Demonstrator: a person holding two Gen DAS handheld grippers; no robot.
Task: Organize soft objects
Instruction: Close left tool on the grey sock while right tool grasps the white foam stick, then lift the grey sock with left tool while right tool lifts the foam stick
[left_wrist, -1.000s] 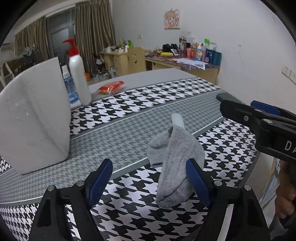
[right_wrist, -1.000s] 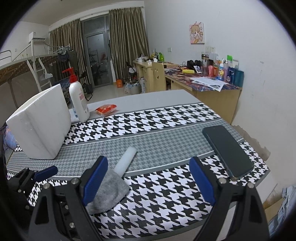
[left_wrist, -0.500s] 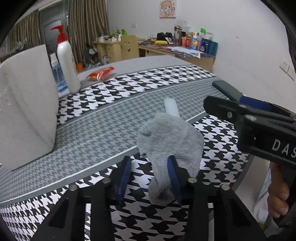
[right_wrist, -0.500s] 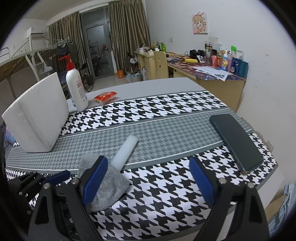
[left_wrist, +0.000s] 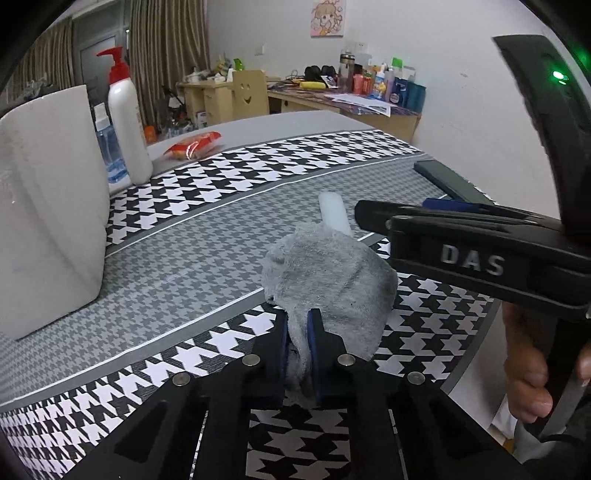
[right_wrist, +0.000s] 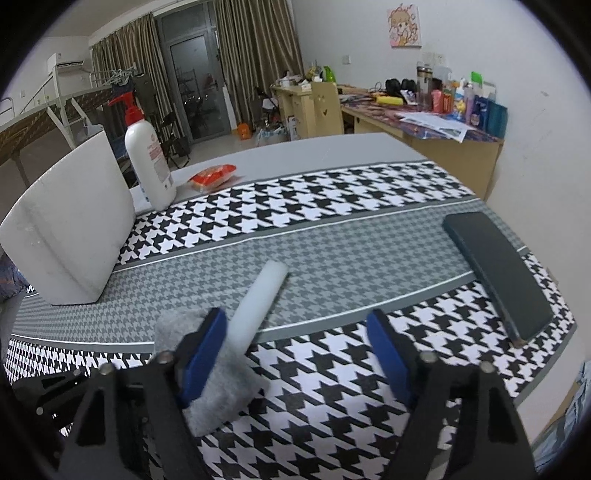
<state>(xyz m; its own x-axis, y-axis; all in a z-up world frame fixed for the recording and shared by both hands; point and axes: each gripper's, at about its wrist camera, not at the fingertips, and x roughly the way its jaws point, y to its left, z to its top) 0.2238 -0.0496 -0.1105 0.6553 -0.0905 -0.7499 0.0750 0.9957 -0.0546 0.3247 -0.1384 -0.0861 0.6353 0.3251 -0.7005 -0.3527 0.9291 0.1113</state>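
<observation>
On the counter (right_wrist: 332, 236), under a houndstooth cloth: one grey sock (left_wrist: 332, 280), one white foam roll (right_wrist: 258, 302), one white foam block (right_wrist: 74, 229), one pump bottle (right_wrist: 149, 162) with a red top, one orange snack packet (right_wrist: 213, 177), one dark phone (right_wrist: 496, 280). Behind the pump bottle, just visible in the left wrist view, one blue-tinted bottle (left_wrist: 107, 151).

Sock crumpled near the counter's front edge, on the black-and-white band, its far end touching or overlapping the near end of the foam roll — cannot tell which from either view. Roll lying at a slant on the grey middle band. Phone flat near the right edge, well apart from the sock. Foam block standing far left, pump bottle just beside it, packet further back on the plain grey strip. Open cloth between roll and phone, and across the whole middle band towards the block; little margin in front of the sock before the counter drops away.

Left tool (left_wrist: 297, 343): blue pads pressed nearly together, pinching a bunched fold at the sock's near end, the rest of the sock still heaped on the cloth.

Right tool (right_wrist: 295, 354): spread wide, gripping nothing — left pad close against the sock and the roll's near end, right pad over bare cloth. Seen side-on in the left wrist view, just to the right of the sock.
</observation>
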